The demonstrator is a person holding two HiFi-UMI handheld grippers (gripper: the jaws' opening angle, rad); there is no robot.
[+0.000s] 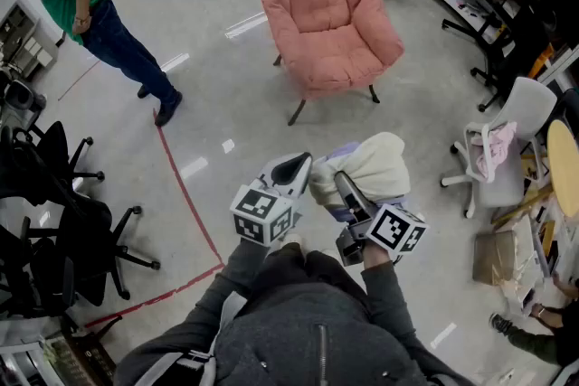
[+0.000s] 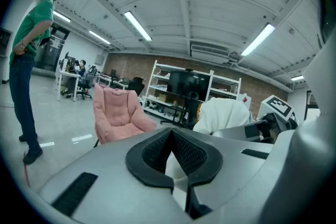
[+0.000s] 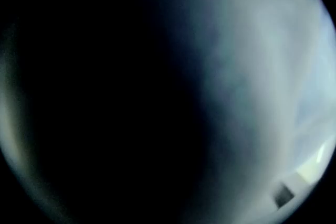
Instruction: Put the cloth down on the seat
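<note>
Glossy grey lab floor (image 1: 226, 104), pink armchair (image 1: 326, 14) ahead: one white cloth (image 1: 375, 163), bundled, held aloft well short of the armchair, right claw (image 1: 344, 183) buried and seemingly clamped in its bulk, left claw (image 2: 173, 162) pinched on one fold; likely light and limp, best gripped by its gathered folds.

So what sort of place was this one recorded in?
Most likely an open-plan lab or workshop office: metal shelving racks loaded with equipment, wheeled office chairs pushed aside, and a red tape line across the polished floor near a pink armchair.
</note>
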